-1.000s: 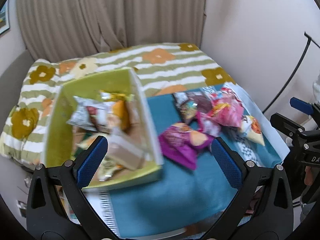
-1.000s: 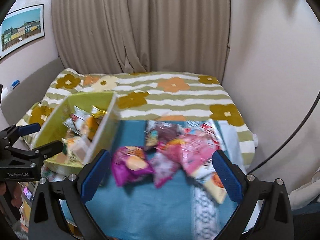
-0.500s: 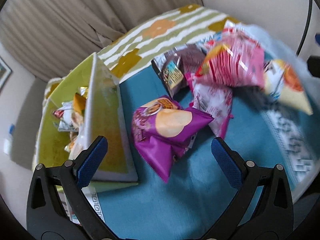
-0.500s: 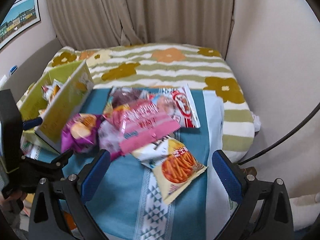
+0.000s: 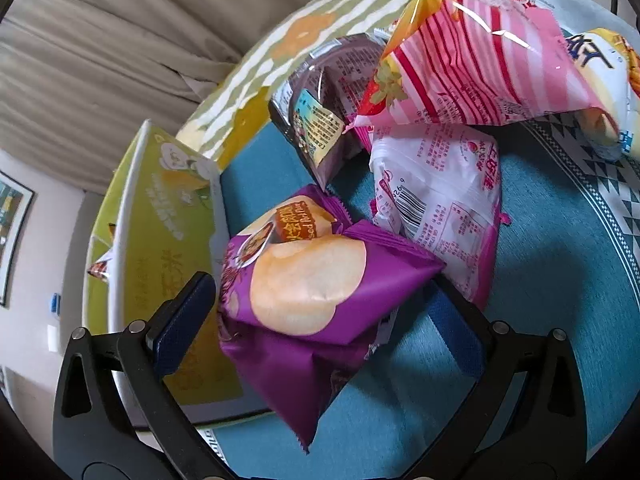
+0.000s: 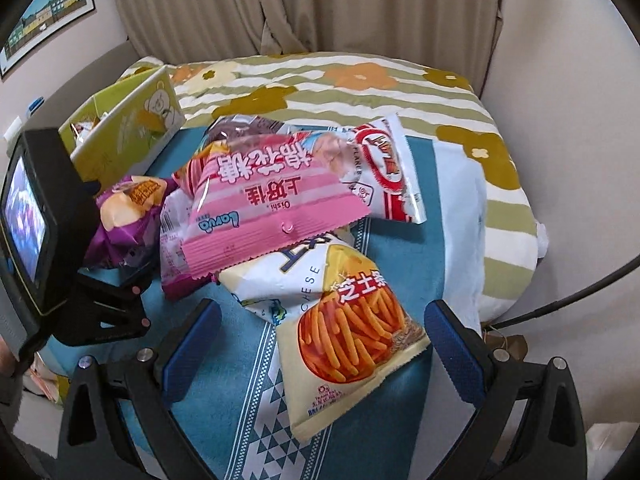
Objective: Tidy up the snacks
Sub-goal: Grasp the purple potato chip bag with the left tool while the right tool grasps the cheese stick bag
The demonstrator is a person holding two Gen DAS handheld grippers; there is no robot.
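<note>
1. Left wrist view: the left gripper [image 5: 320,320] was spread wide with its jaws on either side of the purple potato-chip bag [image 5: 316,292], neither pad visibly pressing the foil, so I judged it placed to take that bag and not yet gripping it. The bag lay on the teal cloth [image 5: 560,280], just beside the wall of the green cardboard box [image 5: 160,216], probably the nearest loose snack to the box. Behind it lay a white-and-pink packet [image 5: 440,200] with its barcode side up, a dark purple packet [image 5: 324,120], and a pink striped bag [image 5: 472,64] propped over both. A corner of one wrapper [image 5: 100,270] showed over the box rim, which suggested the box was the place for sorted snacks.

2. Right wrist view: the right gripper [image 6: 320,352] also stood wide open and held nothing, hovering above the cheese-stick bag [image 6: 348,328], which lay at the near edge of the heap, partly tucked under the pink striped bag. A red-and-white packet [image 6: 388,168] lay at the far side, on the teal cloth. The heap sat on that cloth over a flowered striped blanket [image 6: 360,84]. The left gripper appeared at the left, down at the purple bag.
</note>
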